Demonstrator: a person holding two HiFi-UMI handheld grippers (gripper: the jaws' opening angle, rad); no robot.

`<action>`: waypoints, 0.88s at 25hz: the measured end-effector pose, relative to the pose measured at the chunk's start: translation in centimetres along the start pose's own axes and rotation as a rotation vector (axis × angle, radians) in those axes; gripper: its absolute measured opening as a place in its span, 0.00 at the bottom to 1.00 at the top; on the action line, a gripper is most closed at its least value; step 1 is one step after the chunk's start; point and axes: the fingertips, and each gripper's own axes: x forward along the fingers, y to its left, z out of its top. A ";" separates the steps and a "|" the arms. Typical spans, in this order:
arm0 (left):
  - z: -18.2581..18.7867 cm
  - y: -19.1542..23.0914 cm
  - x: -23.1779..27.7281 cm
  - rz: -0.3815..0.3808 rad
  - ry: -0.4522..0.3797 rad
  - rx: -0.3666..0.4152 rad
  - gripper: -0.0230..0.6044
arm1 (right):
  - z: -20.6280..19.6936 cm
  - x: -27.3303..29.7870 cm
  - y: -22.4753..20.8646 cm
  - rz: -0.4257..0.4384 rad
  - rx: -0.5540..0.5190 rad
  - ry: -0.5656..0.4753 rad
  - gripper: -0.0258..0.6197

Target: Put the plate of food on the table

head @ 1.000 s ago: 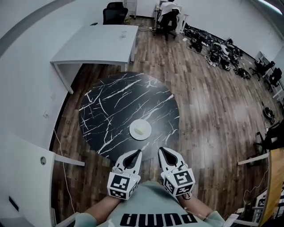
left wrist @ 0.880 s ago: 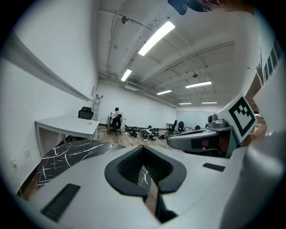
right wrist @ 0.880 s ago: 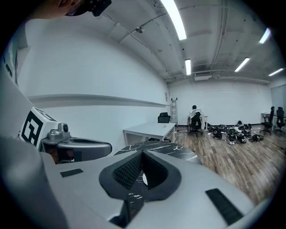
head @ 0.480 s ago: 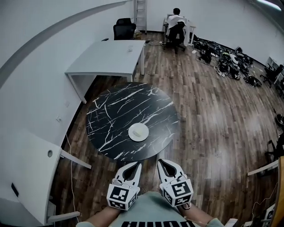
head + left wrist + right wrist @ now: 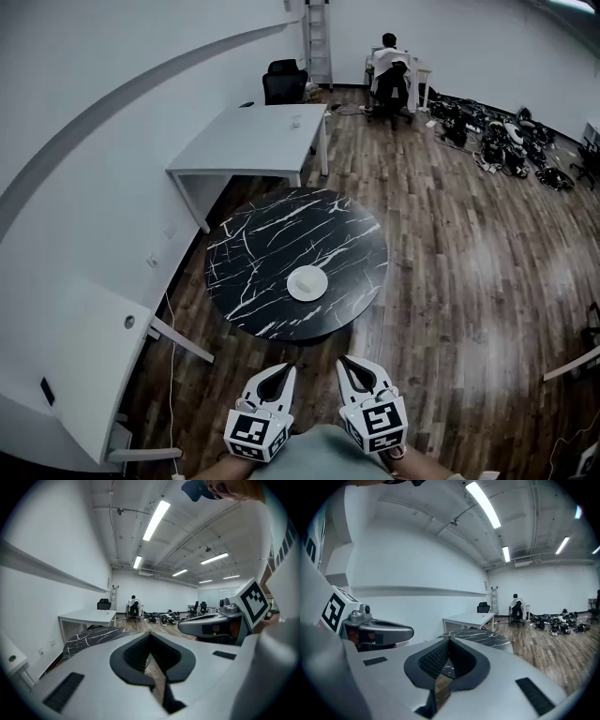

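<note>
A white plate (image 5: 307, 283) with a pale bit of food on it rests on the round black marble table (image 5: 272, 244), near the table's front edge. Both grippers hang low in the head view, well short of the table and close to the person's body. My left gripper (image 5: 279, 378) is shut with nothing in it, and my right gripper (image 5: 355, 371) beside it is shut and empty too. In the left gripper view my left gripper (image 5: 151, 654) points past the table (image 5: 91, 638). In the right gripper view my right gripper (image 5: 446, 660) points at the table (image 5: 478, 637). Neither gripper view shows the plate.
A white desk (image 5: 258, 139) stands behind the round table, with a black office chair (image 5: 286, 82) beyond it. A person (image 5: 388, 58) sits at a far desk. Gear lies heaped on the wood floor (image 5: 502, 145). A white counter (image 5: 80, 361) runs along the left.
The head view has drawn back from the round table, so table and plate sit farther away and smaller. Both grippers keep their place near the body, still shut.
</note>
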 end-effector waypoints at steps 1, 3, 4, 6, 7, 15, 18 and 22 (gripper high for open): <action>0.0 0.0 -0.4 0.000 -0.003 0.000 0.05 | 0.0 -0.3 0.4 -0.003 -0.008 0.001 0.05; -0.2 0.2 -1.3 0.000 -0.008 -0.004 0.05 | -0.1 -0.8 1.3 -0.013 -0.018 0.005 0.05; -0.3 0.5 -1.9 0.002 -0.010 -0.006 0.05 | -0.2 -1.0 1.8 -0.017 -0.020 0.007 0.05; -0.5 1.2 -3.2 0.010 -0.015 -0.011 0.05 | -0.3 -1.1 2.9 -0.026 -0.017 0.013 0.05; -0.6 1.7 -3.9 0.014 -0.018 -0.014 0.05 | -0.5 -1.2 3.6 -0.031 -0.014 0.016 0.05; -3.7 5.3 -9.2 0.008 -0.003 -0.039 0.05 | -2.7 0.2 10.2 -0.049 0.000 0.062 0.05; -5.1 5.8 -10.6 -0.002 0.008 -0.044 0.05 | -3.5 0.0 11.9 -0.067 0.007 0.070 0.05; -5.9 6.8 -11.5 -0.004 0.009 -0.045 0.05 | -4.3 -0.2 12.8 -0.103 0.011 0.075 0.05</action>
